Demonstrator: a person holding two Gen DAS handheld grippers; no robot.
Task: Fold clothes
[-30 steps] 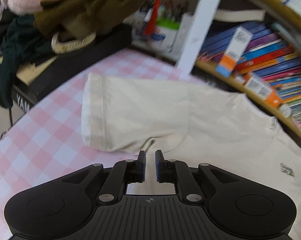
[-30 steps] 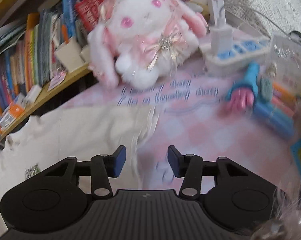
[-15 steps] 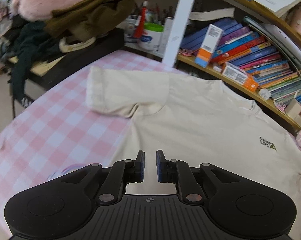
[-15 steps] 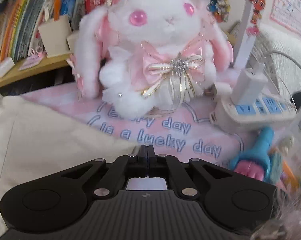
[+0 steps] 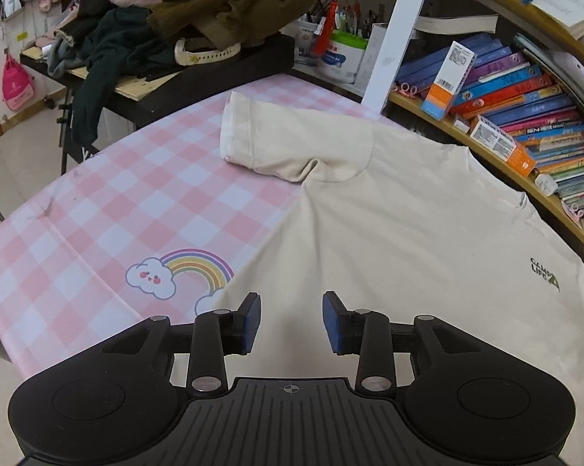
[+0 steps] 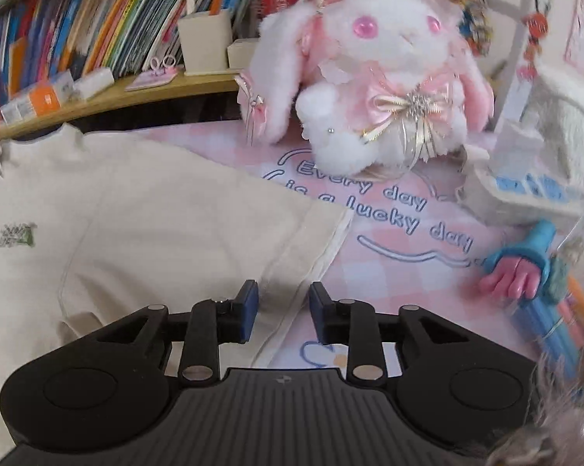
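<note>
Pink-and-white checked cloth covers the table, and on it a cream T-shirt is spread flat, front up, with one sleeve stretched toward the far corner. The left gripper is held over the shirt's side with its jaws wide apart and nothing between them. The right gripper is held over the other sleeve's hem, likewise parted and empty. A white plush rabbit is seated beyond, before crowded bookshelves.

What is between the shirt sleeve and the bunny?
Only bare pink tablecloth with blue writing, between the sleeve and the bunny. The right wrist view shows it.
</note>
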